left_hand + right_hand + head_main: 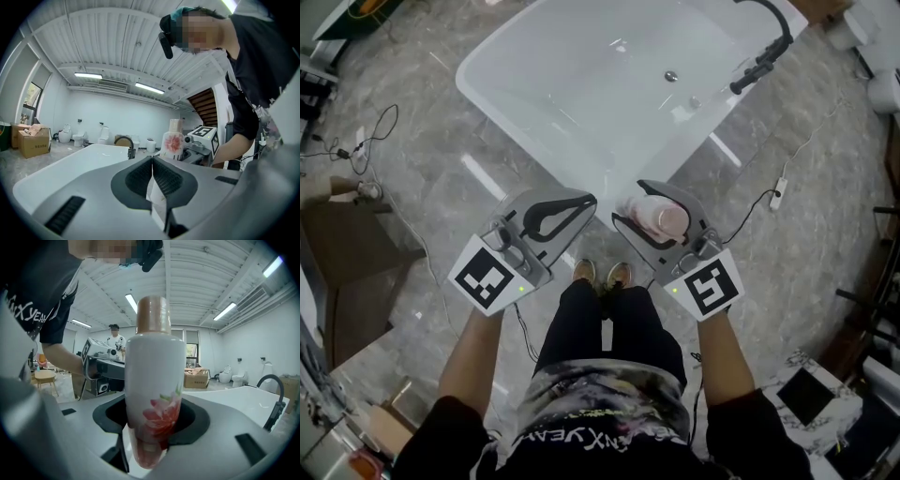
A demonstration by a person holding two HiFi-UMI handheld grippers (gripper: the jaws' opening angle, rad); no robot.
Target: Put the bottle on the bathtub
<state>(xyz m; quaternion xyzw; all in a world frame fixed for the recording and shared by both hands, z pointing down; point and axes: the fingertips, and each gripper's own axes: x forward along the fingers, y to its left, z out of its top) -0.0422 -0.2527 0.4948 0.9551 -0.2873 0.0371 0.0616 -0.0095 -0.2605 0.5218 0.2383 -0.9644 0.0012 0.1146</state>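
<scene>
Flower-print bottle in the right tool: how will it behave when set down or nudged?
The bottle is tall and slim, so it probably tips easily on the bathtub rim. Its glossy surface looks slippery; likely rigid, maybe fragile. The round body would probably roll if toppled.

Floor [422, 159]: grey marble-pattern tile, loose cables [380, 127] lying on it. Ceiling [93, 42]: white ribbed panels with strip lights [88, 75]. Beyond the left hand-held gripper [152, 164]: white wall [122, 115], toilets [77, 138], cardboard boxes [33, 141] to its left, possibly a window [29, 101].
</scene>
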